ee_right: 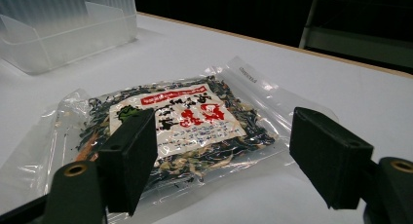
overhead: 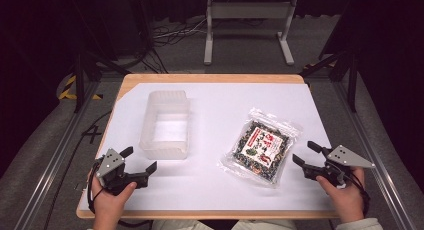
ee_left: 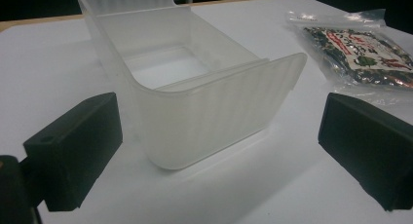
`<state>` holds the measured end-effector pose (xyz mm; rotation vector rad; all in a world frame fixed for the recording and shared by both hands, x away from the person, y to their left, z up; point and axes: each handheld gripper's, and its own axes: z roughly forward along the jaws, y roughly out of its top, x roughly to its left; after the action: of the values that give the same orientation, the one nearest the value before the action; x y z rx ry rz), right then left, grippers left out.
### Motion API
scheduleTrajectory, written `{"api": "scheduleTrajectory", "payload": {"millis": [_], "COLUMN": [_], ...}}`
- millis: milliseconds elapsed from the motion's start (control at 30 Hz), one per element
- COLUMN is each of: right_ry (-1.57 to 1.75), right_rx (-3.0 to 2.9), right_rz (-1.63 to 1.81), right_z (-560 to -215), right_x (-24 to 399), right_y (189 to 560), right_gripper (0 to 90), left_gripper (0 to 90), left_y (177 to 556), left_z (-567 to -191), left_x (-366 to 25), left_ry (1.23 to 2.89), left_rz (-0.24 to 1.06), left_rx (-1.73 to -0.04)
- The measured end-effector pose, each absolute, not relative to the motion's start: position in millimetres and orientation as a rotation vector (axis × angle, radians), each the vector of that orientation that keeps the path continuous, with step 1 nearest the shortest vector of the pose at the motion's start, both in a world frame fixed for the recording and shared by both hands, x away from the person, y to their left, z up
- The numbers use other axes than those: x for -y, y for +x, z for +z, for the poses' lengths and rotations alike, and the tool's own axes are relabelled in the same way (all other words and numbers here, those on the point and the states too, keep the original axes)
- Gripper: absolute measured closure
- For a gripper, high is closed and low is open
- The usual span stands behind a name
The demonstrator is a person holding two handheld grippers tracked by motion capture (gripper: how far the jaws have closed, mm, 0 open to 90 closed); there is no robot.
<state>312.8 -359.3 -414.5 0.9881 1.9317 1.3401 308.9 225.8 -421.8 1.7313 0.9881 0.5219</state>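
Seaweed packet lies flat on the white surface, right of centre in the high view, turned at a slant. Clear bag w/ dark dried bits inside, white label w/ red print on top. Nothing touching it.

Right tongs sit at lower right of the high view, just beside the packet's right edge, not in contact. Jaws spread wide, nothing between them. Right gripper view: packet centre frame, lying beyond the two black jaws, one jaw at lower left overlapping the bag's near corner in the pic, other at lower right over bare surface. Can't tell if the lower-left jaw touches the plastic.

Left tongs at lower left of the high view, near the close end of the translucent plastic bin. Jaws released, wide apart, empty. Left gripper view: bin fills centre, its near ribbed end wall sitting between the two jaws in the frame but farther off, no contact seen. Bin interior looks empty, a thin divider shows near that end. Packet visible at upper right of that view.

Bin stands upright, long axis running up-frame, left of centre in the high view, well apart from the packet.

Both hands rest at the bottom edge of the surface, one per gripper.
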Motion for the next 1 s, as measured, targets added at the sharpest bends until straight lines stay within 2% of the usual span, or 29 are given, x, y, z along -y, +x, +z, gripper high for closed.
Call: {"api": "scheduleTrajectory", "payload": {"millis": [200, 500, 667, 1000], "right_ry": [1.006, 0.982, 1.017, 1.012], "right_rx": [-1.939, -1.949, -1.974, -1.941], "right_rz": [1.348, 1.338, 1.309, 1.314], "right_z": [-415.2, -407.3, -401.7, -378.7], "right_x": [357.1, 349.6, 350.2, 348.7], "right_y": [314.3, 319.8, 332.8, 360.7], "right_gripper": [25.0, 24.0, 23.9, 23.6], "left_gripper": [4.9, 3.4, 5.6, 4.4], "left_y": [312.1, 313.7, 314.1, 315.1], "left_z": [-428.0, -432.9, -434.3, -434.6], "left_x": [-225.0, -226.6, -222.5, -225.5], "left_ry": [1.797, 1.791, 1.835, 1.800], "left_rz": [0.550, 0.495, 0.548, 0.522], "left_rx": [-1.054, -1.028, -1.040, -1.036]}}
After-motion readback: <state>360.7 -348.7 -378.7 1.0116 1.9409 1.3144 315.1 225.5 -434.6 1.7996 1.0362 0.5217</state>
